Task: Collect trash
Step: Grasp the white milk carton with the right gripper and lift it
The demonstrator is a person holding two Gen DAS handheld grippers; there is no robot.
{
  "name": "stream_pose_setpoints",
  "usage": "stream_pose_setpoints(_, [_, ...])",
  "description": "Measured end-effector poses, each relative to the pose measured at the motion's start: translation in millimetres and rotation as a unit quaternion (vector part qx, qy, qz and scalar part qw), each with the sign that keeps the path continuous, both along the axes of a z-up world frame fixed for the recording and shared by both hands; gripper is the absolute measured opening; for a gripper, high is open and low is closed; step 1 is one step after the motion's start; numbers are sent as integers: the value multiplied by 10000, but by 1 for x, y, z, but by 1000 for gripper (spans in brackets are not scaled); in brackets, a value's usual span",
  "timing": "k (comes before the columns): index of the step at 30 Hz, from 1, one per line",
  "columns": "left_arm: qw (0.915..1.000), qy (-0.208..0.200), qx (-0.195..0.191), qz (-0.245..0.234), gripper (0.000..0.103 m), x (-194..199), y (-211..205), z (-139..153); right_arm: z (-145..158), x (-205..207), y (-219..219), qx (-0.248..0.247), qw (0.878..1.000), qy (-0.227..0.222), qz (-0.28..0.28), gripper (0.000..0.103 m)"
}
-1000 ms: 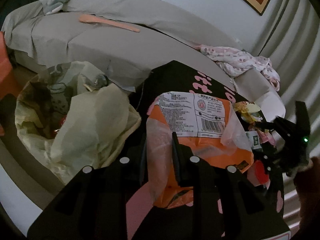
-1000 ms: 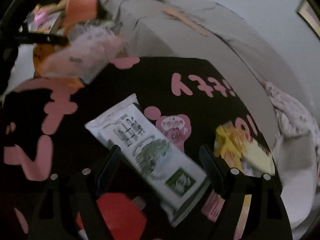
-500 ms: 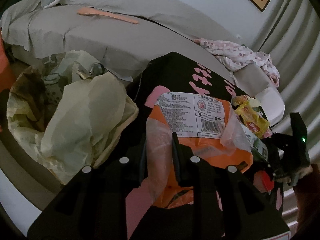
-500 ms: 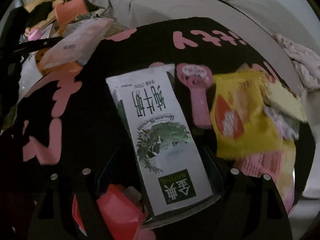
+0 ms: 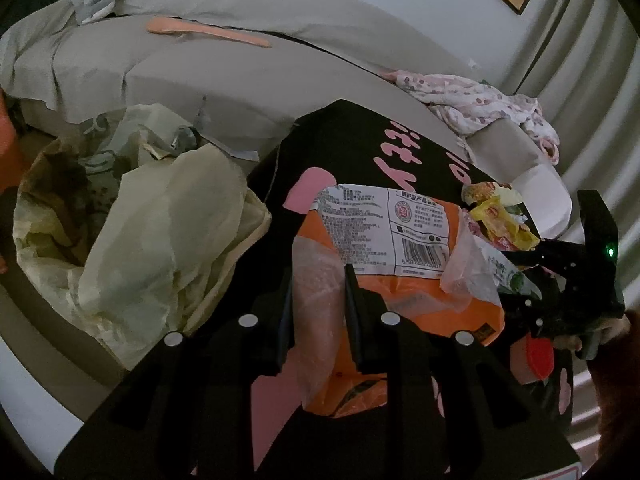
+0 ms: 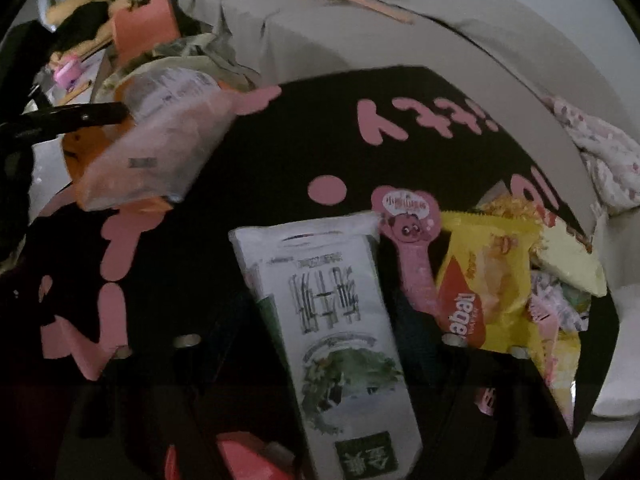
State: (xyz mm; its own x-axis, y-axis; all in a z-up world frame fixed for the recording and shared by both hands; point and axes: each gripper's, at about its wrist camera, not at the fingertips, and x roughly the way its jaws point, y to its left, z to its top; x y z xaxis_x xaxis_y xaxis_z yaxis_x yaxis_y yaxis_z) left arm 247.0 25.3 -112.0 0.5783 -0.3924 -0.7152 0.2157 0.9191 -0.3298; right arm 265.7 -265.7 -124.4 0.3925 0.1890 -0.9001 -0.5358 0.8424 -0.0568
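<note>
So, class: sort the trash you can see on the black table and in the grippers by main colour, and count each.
Orange: 1, the orange wrapper held by the left gripper.
White and green: 1, the milk carton.
Yellow: 2, the yellow snack packet and the pale yellow packet.
Red: 1, the red scrap.
Total: 5

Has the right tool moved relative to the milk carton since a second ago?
Yes. In the right wrist view the milk carton lay diagonally a second ago; now it runs almost straight between the closing fingers of the right tool, against the pink lettering.
</note>
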Motion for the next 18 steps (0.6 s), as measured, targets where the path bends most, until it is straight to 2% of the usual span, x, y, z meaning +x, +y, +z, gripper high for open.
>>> stream_pose_setpoints(2, [10000,-23,7,-3,21,-1,0,2,10,-3,-11,423,9988,-10,-264,53])
stream_pose_setpoints(4, [10000,-50,8,-13,21,-2,-1,3,23,-8,-22,772,9956,-105,-514,48])
stream_pose_setpoints(6, [10000,-85,-3,-25,21,-3,-3,4,37,-16,-31,910,9925,-345,-740,48])
stream_pose_setpoints(12, [9997,-218,-8,-132,21,-10,-11,12,69,-40,-48,1030,9844,-897,-1112,47])
stream_pose_setpoints(15, [9995,-243,8,-189,21,-15,-15,14,64,-47,-55,963,9839,-740,-1308,47])
stream_pose_setpoints(18, [9995,-219,-12,-223,21,-17,-21,13,45,-55,-64,632,9842,-583,-1545,48])
